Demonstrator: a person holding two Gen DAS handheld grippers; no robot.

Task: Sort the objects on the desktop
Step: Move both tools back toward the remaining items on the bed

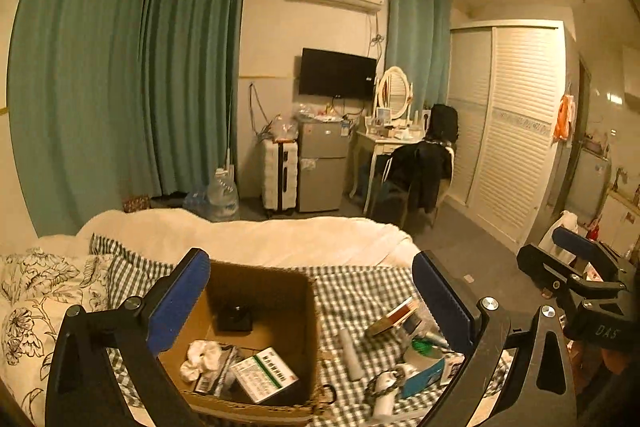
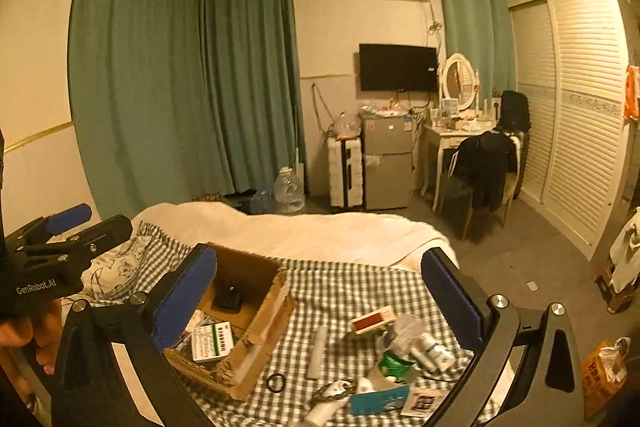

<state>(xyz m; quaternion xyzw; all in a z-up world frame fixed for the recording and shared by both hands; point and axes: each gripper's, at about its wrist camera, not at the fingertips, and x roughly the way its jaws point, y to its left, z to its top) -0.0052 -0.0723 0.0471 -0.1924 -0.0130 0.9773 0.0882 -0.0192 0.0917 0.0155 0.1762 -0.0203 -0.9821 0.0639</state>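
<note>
Your cardboard box point(image 1: 260, 311) sits open on the checked bedspread point(image 1: 360, 291), toward the left of the bed. Inside it lie a green-and-white carton point(image 1: 266, 373), a white scrunchie point(image 1: 200, 357), a small black item point(image 1: 235, 319) near the far wall, and some dark packets I cannot identify. In the right wrist view the same box point(image 2: 248, 307) shows a torn near flap.

To the right of the box, well apart from it, a white tube point(image 1: 352, 353) lies on the spread. Beyond that is your unsorted heap: a red-and-white small box point(image 2: 374, 319), a green-capped item point(image 2: 394, 361), a blue packet point(image 2: 380, 399), a white bottle with a chain strap point(image 2: 332, 397), and crumpled clear wrapping. A black ring point(image 2: 276, 383) lies just beside the box's near corner.

Your left gripper point(image 1: 312, 303) hangs above the box with its jaws spread wide and nothing between them. Your right gripper point(image 2: 320, 303) hangs above the spread between box and heap, jaws likewise wide apart and empty. Neither touches any item.

Past the bed: a white blanket point(image 1: 260, 235), green curtains point(image 1: 120, 87), a wall television point(image 1: 338, 73), a small fridge point(image 1: 322, 167), a white suitcase point(image 1: 280, 175), a dressing table point(image 1: 392, 139) with an oval mirror, and a louvred wardrobe point(image 1: 516, 131).
</note>
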